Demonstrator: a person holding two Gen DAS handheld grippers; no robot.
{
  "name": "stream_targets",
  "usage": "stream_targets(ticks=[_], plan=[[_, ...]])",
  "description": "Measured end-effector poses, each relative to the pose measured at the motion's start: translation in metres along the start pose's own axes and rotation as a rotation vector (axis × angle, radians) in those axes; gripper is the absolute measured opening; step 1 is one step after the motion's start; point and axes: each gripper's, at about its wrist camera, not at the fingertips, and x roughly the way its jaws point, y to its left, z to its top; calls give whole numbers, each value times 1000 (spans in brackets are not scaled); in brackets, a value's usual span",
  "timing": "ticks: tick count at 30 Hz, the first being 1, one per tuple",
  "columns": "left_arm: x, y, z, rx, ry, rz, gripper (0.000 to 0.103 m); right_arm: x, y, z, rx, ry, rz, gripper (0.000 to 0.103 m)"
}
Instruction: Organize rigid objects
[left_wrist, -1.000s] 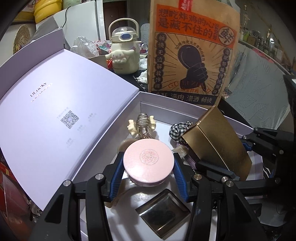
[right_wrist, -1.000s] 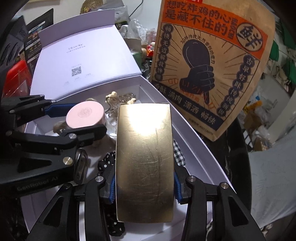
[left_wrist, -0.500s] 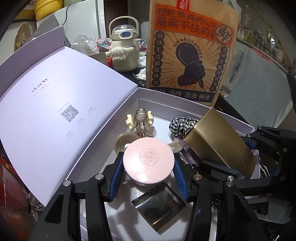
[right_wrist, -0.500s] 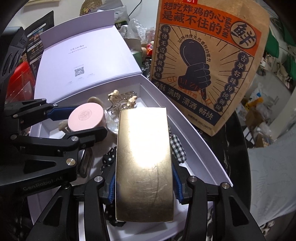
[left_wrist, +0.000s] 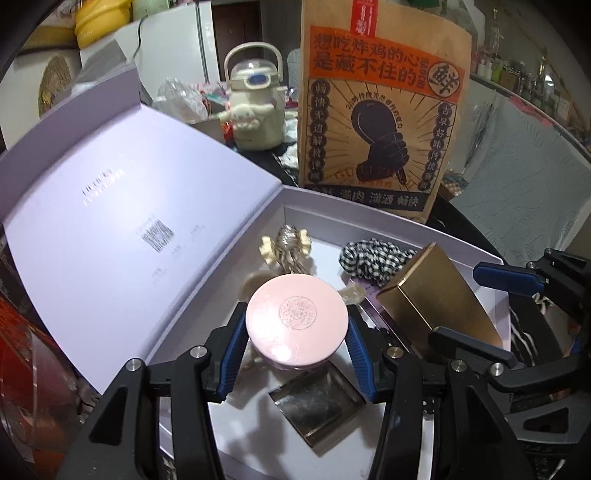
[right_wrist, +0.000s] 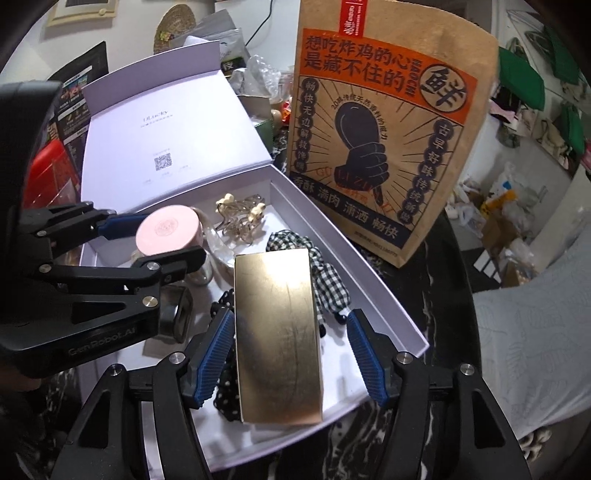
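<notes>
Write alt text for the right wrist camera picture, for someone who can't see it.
The right gripper, jaws opening, frames a gold box lying in an open lavender gift box, with a gap at the right pad. To the left, the left gripper grips a round pink jar; a brown printed paper bag stands behind.

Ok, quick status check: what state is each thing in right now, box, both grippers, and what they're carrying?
Lavender box: lid open, folded back.
Left gripper: shut on the pink jar.
Pink jar: lid on, held over the box.
Right gripper: jaws opening, pads clear of the gold box.
Gold box: closed, resting on scrunchies in the lavender box.
Paper bag: upright behind the box.
</notes>
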Motion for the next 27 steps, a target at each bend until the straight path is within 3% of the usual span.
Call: stream_targets(ticks=[3,14,24,27], plan=[[4,1,0,-20,19,5,51,2,-8,-2,10,2,-15,64],[-29,1,2,-24,-40,23,57,-22,-10,-8,22,-29,-48,64],[-80,4,2,-27,-115,45,57,-65,4,-11,-1,-121,-62,64],[-95,5,1,-34,-133,36,57,-80,8,-12,-6,-149,-67,68]])
